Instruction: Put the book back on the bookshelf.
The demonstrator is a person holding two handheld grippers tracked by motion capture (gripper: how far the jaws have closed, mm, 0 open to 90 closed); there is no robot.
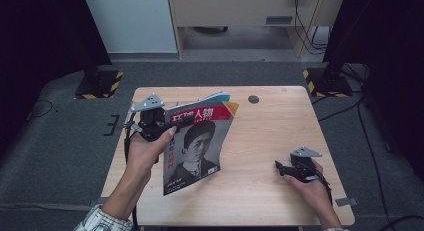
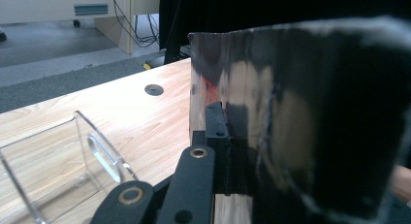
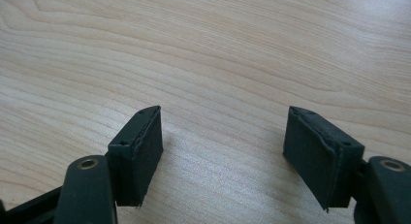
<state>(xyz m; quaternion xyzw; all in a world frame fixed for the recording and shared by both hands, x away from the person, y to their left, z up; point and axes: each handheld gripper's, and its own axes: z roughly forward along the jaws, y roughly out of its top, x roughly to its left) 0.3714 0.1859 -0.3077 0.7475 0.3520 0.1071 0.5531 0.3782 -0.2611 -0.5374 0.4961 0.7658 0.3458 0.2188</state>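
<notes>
Glossy paper is catching the light where the left gripper (image 1: 172,125) is clamping its jaws on the upper edge of a thin magazine with a black-and-white portrait and a red-and-white title band on its cover (image 1: 197,146). In the high view the magazine is hanging raised above the left half of the pale wooden table (image 1: 270,141), tilted, with its lower corner pointing down toward the near edge and its pages fanning slightly at the top. The person's left hand (image 1: 142,153) is wrapping around the gripper's body, a checked sleeve (image 1: 100,222) showing at the bottom of that view.

In the left gripper view the magazine (image 2: 300,117) is standing close and blurred, its shiny cover pinched against one black pad (image 2: 219,136); the other jaw is hidden behind the cover. To the left of it a clear acrylic holder with a curved front (image 2: 92,156) is sitting on the table, and a small round hole (image 2: 154,89) is showing in the tabletop farther off.

The right gripper (image 1: 280,167) is resting low at the right side of the table, well apart from the magazine. In its own view (image 3: 223,156) its jaws are standing wide apart over bare wood, nothing between them.
</notes>
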